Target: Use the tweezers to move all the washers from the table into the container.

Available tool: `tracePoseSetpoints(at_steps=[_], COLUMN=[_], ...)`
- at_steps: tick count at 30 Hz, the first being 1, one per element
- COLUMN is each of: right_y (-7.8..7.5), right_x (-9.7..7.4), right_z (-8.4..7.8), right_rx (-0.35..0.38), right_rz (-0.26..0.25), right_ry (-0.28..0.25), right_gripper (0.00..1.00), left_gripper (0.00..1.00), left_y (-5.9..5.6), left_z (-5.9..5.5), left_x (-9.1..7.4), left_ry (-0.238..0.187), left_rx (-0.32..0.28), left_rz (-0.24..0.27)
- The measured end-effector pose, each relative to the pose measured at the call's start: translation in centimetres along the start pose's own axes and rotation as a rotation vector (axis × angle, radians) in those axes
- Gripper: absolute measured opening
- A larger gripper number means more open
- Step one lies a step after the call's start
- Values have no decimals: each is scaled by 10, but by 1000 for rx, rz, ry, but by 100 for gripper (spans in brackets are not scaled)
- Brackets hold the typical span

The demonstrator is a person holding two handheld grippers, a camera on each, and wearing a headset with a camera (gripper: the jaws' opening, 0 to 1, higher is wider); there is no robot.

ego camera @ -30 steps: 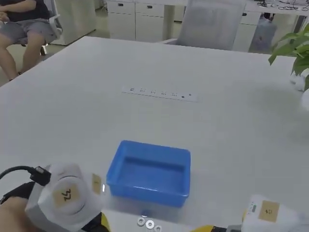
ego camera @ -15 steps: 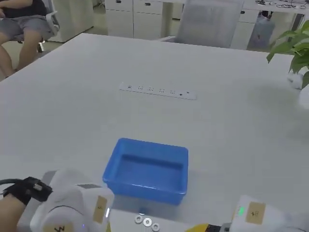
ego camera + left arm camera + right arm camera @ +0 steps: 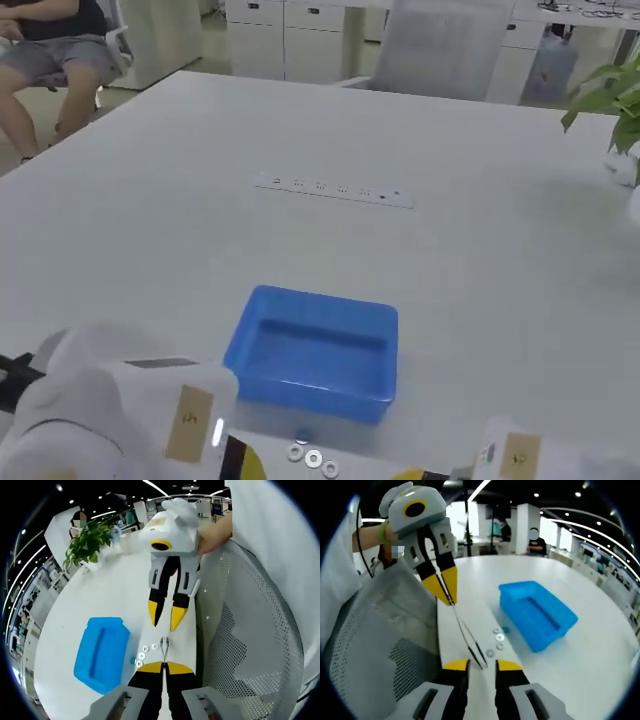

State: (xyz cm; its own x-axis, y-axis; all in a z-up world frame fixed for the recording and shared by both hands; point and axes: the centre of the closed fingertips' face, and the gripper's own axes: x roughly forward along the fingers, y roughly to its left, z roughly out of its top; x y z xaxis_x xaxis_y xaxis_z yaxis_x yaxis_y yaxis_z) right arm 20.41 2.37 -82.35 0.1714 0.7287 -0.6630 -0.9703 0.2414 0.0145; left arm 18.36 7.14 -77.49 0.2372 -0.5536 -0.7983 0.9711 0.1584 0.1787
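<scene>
**Left tool pinches the tweezers beside the washers; right tool stands spread**

The table [image 3: 450, 250] and what lies on it sit slightly shifted in the head view compared with half a second ago. That is the camera moving; the things keep their places against one another.

The blue container [image 3: 312, 350] stands near the table's near edge, as before.

The left tool [image 3: 449, 596] looms larger in the head view's bottom left corner than half a second ago. It now shows its side, where a second ago its round face pointed up. The frame's lower edge cuts off its jaws there. In the right gripper view they are pressed together on the back end of the tweezers [image 3: 465, 630].

The right tool [image 3: 482, 664] sits lower in the head view's bottom right corner than before, and just the top of its body shows there. Its jaws are spread, with the tweezers' tips between them; I cannot tell whether they touch.

The tweezers slant from the left tool down toward the table's near edge. Whether their tips rest on the table is unclear.

A short row of silver washers [image 3: 313, 459] lies on the table between the container's near wall and the near edge, unmoved and outside the container. A small bluish ring [image 3: 303, 437] next to that wall is too blurred to identify.
</scene>
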Motion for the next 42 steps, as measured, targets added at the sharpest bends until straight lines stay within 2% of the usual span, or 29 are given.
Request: tracePoseSetpoints(at_steps=[6,12,17,20,23,24,26,30,36,39,42], right_y=[3,9,14,14,9,9,7,3,1,-1,-3], right_x=[1,2,6,11,16,20,23,25,30,29,30], right_z=[1,-3,-2,8,12,11,14,30,22,24,26], right_rx=[-35,-60,-93,-88,-167,-157,-156,-129,-111,-70,-61], right_rz=[12,41,60,75,78,79,80,75,75,79,78], right_ry=[-2,15,22,-4,17,33,24,-35,-22,-46,-51], right_gripper=[13,12,11,15,8,7,7,6,6,6,6], left_gripper=[0,0,0,0,0,0,0,0,0,0,0], left_y=[-5,-6,-3,-1,-2,2,8,21,27,30,36], left_z=[25,36,37,38,36,31,30,37,26,28,32], left_x=[1,6,7,7,7,6,4,-3,3,0,-2], left_ry=[-38,-59,-63,-64,-58,-26,-20,-39,-3,-22,-37], left_rx=[9,6,16,13,22,47,33,4,-1,-24,-32], left_rz=[-12,-13,-10,-15,-24,-12,-10,4,-15,-14,0])
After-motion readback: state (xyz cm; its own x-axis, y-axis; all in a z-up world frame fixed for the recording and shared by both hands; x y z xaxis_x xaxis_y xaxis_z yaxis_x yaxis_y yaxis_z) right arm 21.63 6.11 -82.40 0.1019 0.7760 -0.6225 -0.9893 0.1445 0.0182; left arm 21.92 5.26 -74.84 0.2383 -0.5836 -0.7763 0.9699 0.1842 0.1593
